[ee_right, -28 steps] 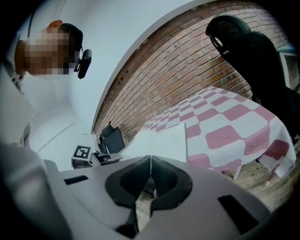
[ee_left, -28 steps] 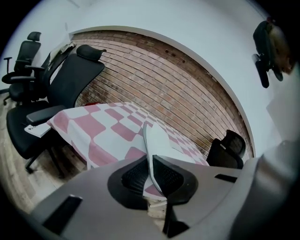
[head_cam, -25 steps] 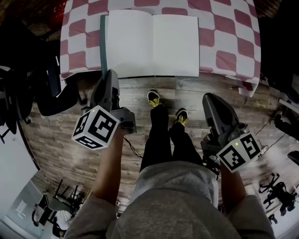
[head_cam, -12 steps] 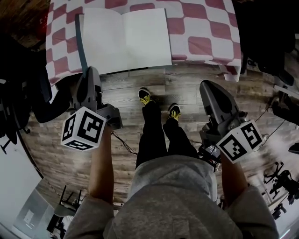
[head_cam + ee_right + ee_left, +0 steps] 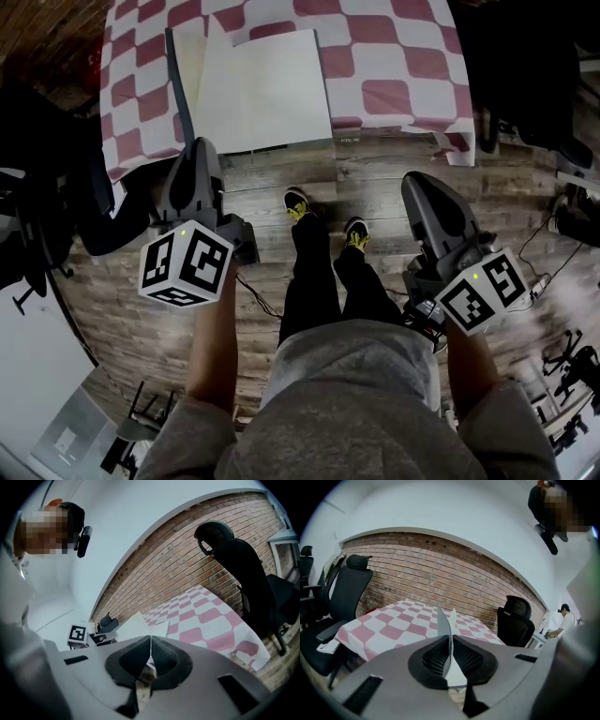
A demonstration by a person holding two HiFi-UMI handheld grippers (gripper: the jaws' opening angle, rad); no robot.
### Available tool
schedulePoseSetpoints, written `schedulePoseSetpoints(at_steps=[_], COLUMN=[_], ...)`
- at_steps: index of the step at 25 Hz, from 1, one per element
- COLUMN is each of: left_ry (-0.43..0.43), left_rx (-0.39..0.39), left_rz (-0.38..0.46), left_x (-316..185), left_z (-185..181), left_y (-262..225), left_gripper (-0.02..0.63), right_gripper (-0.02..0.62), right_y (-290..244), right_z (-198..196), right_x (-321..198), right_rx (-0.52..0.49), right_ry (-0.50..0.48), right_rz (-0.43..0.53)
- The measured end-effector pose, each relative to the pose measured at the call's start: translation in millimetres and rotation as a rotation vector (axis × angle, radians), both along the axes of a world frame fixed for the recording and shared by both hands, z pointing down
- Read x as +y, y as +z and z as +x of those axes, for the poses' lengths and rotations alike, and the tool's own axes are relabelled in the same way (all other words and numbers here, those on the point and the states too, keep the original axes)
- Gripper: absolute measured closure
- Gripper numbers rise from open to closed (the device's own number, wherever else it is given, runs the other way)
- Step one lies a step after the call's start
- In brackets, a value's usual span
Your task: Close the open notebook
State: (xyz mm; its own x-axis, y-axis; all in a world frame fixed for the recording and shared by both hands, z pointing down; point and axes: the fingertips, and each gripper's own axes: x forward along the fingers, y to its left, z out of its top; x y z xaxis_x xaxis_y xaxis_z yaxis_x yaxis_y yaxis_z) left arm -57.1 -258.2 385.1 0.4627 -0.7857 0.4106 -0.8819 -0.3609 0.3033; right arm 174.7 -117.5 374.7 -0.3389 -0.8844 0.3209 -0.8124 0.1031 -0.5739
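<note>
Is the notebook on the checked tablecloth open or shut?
Half-open. The white-paged notebook has its right page flat on the pink checked tablecloth, while the left gripper, shut on its grey cover, holds it raised.

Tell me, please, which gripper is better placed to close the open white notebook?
Left: the left gripper is shut on the notebook's raised grey cover. The right gripper is shut, empty, short of the pink checked tablecloth.

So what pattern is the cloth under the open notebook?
It's a pink-and-white checked tablecloth; head view shows it best.
</note>
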Motion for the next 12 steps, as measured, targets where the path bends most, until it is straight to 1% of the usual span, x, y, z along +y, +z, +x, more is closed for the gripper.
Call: schedulePoseSetpoints(at_steps=[6,12], left_ry=[0.078,0.178], left_rx=[-0.049,-0.143], left_rz=[0.02,0.045], left_x=[8,16], left_z=[33,69], left_y=[-2,5], left_gripper=[0.572,0.572], right_gripper=[0.569,0.569], right_y=[-3,-1], right_z=[8,18], right_x=[8,20], right_rx=[-0.009,-0.014], right_ry=[0.02,0.049], right_rz=[0.013,0.004])
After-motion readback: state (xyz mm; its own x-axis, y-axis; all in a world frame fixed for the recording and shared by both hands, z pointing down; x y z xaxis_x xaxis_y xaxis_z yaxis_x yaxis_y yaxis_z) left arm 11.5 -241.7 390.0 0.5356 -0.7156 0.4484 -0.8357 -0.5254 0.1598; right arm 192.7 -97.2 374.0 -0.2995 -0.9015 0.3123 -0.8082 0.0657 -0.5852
